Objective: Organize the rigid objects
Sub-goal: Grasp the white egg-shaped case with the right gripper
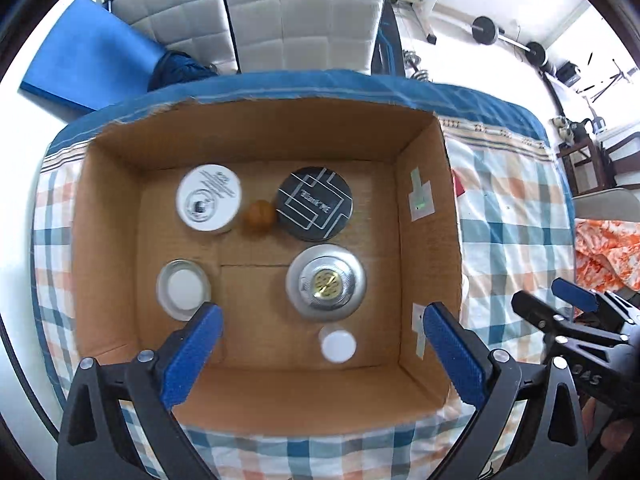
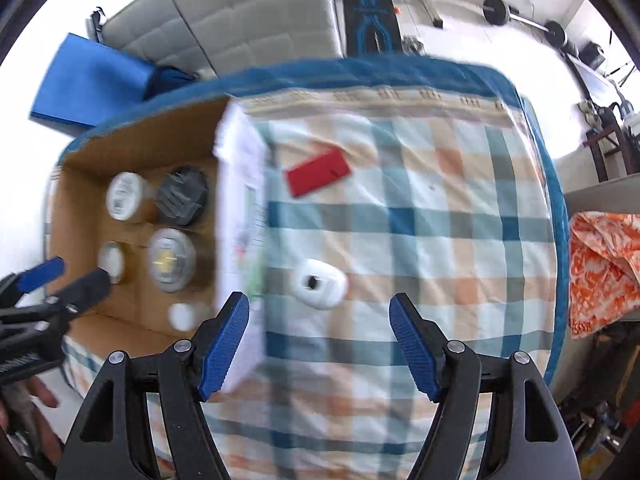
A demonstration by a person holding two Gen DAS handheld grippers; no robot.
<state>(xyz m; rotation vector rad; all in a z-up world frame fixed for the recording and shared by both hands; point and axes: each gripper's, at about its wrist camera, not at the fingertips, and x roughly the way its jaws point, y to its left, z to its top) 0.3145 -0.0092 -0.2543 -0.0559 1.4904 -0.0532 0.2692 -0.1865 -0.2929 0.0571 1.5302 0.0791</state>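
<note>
An open cardboard box point(image 1: 432, 220) point(image 2: 80, 320) stands on a checked cloth. Inside lie a white round lid point(image 1: 209, 199), a small orange ball point(image 1: 261, 216), a black round tin point(image 1: 315, 203), a silver round tin point(image 1: 326, 280), a clear jar with white lid point(image 1: 184, 290) and a small white cap point(image 1: 338, 346). My left gripper point(image 1: 320, 356) hangs open above the box with nothing between its fingers. My right gripper point(image 2: 318, 344) is open over the cloth, right of the box. Ahead of it lie a white oval case point(image 2: 320, 284) and a red flat box point(image 2: 318, 172).
The checked cloth point(image 2: 440, 220) covers a table with a blue border. An orange patterned fabric point(image 2: 600, 264) lies at the right. A blue mat point(image 1: 88, 64) and white cushioned chairs point(image 1: 300, 16) stand behind. The right gripper point(image 1: 576, 312) shows at the left view's right edge.
</note>
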